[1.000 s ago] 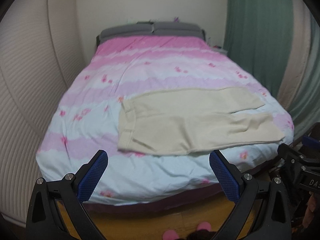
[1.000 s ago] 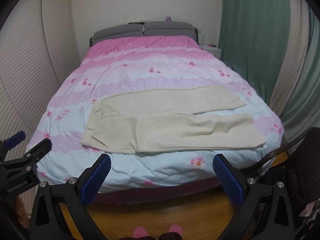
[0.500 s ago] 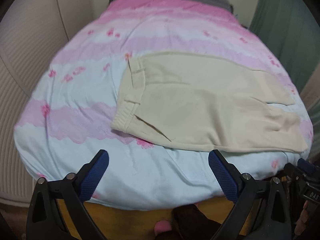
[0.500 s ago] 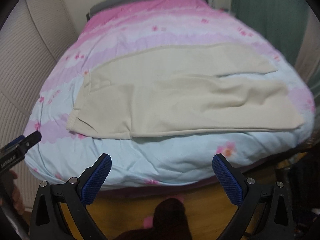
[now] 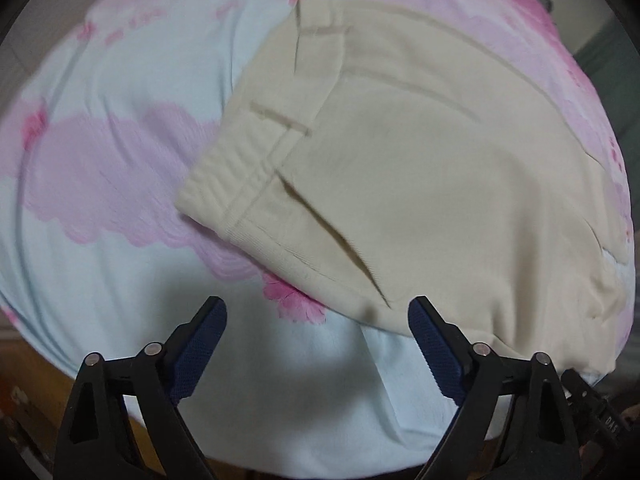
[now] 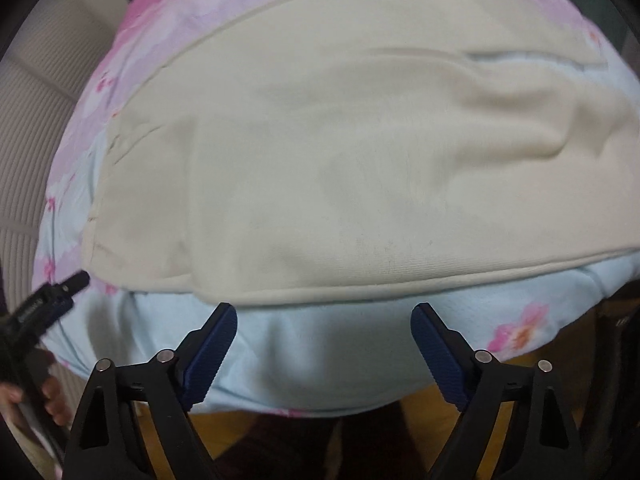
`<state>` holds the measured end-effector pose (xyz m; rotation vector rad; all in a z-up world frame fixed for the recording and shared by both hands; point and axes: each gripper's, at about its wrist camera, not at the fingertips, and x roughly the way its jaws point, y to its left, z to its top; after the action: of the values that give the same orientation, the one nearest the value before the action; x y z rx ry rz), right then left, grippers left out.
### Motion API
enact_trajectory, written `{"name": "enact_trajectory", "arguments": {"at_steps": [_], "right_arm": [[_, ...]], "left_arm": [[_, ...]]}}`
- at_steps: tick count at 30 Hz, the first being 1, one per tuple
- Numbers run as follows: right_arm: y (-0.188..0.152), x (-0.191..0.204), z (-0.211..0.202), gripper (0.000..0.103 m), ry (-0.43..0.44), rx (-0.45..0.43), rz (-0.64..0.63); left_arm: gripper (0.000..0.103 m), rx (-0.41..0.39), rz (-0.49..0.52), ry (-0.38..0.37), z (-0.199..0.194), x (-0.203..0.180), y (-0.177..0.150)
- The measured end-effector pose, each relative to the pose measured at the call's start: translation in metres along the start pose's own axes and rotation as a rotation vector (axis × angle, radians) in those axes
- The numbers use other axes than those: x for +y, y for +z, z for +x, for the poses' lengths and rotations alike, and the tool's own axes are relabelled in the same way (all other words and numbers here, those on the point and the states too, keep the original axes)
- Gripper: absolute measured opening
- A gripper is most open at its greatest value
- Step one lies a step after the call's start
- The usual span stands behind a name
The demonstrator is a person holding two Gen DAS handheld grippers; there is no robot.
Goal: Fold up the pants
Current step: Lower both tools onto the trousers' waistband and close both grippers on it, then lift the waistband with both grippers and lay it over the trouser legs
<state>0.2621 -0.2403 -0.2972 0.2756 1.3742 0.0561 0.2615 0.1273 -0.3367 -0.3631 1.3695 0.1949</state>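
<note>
Reaching for cream pants (image 5: 420, 168) on the bed (image 5: 100, 288); left gripper (image 5: 316, 338) and right gripper (image 6: 324, 338) narrowing slightly but unclenched, empty. Next we pinch the near edge.

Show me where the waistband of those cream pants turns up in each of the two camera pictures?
Left wrist view: the waistband sits left of centre, running from upper middle down to the near corner, above the left claw.
Right wrist view: it lies at the far left edge of the pants, blurred.
Shared landmark: the near long edge of the pants on the pale blue and pink bedcover.
</note>
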Motion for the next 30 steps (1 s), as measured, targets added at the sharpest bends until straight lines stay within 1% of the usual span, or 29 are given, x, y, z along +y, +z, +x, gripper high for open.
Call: {"name": "enact_trajectory", "arguments": {"at_steps": [2,4,7,8,9,10,11,12,13,14,15,17,18,21,24,25,26,29,30], "right_arm": [[0.004,-0.005,0.012,0.087,0.013,0.031,0.060],[0.007,-0.009,0.019,0.087,0.051,0.048,0.114],[0.010,-0.011,0.034,0.087,0.050,0.063,0.171],[0.012,-0.011,0.039,0.085,0.042,0.068,0.183],[0.014,-0.011,0.043,0.083,0.033,0.074,0.194],[0.018,-0.011,0.048,0.077,0.020,0.080,0.210],[0.021,-0.011,0.051,0.070,0.006,0.083,0.217],[0.023,-0.010,0.054,0.066,-0.007,0.089,0.224],[0.026,-0.009,0.057,0.055,-0.022,0.100,0.230],[0.030,-0.008,0.058,0.041,-0.030,0.104,0.233],[0.034,-0.005,0.058,0.034,-0.041,0.109,0.227],[0.041,0.001,0.052,0.021,-0.065,0.102,0.207],[0.043,0.004,0.047,0.019,-0.075,0.098,0.198],[0.050,0.016,0.018,0.016,-0.082,0.047,0.172],[0.060,0.030,-0.019,0.016,-0.086,-0.026,0.147],[0.064,0.033,-0.031,0.016,-0.089,-0.054,0.146],[0.070,0.037,-0.043,0.016,-0.087,-0.085,0.150],[0.094,0.047,-0.070,0.015,-0.082,-0.166,0.153],[0.101,0.047,-0.079,0.015,-0.080,-0.184,0.150]], "left_arm": [[0.092,0.039,-0.030,-0.012,0.017,0.003,0.006],[0.091,0.066,-0.055,-0.023,0.030,0.006,0.011],[0.089,0.087,-0.062,-0.035,0.041,0.003,0.022],[0.085,0.092,-0.061,-0.045,0.042,0.001,0.026],[0.078,0.102,-0.063,-0.063,0.042,-0.001,0.032],[0.074,0.113,-0.070,-0.077,0.042,-0.003,0.038],[0.063,0.118,-0.077,-0.086,0.041,-0.005,0.043],[0.050,0.127,-0.081,-0.088,0.040,-0.006,0.047],[0.045,0.140,-0.087,-0.085,0.038,-0.007,0.051],[0.035,0.147,-0.089,-0.094,0.035,-0.007,0.054],[0.030,0.150,-0.084,-0.098,0.031,-0.007,0.056],[0.023,0.148,-0.058,-0.110,0.019,-0.008,0.058],[0.018,0.141,-0.039,-0.123,0.009,-0.009,0.059],[0.013,0.097,0.017,-0.144,-0.028,-0.014,0.063],[0.012,0.021,0.059,-0.164,-0.069,-0.020,0.072],[0.012,-0.006,0.065,-0.170,-0.075,-0.019,0.075],[0.011,-0.042,0.075,-0.179,-0.089,-0.023,0.083],[0.011,-0.097,0.052,-0.218,-0.108,-0.029,0.106],[0.011,-0.111,0.040,-0.229,-0.107,-0.029,0.113]]}}
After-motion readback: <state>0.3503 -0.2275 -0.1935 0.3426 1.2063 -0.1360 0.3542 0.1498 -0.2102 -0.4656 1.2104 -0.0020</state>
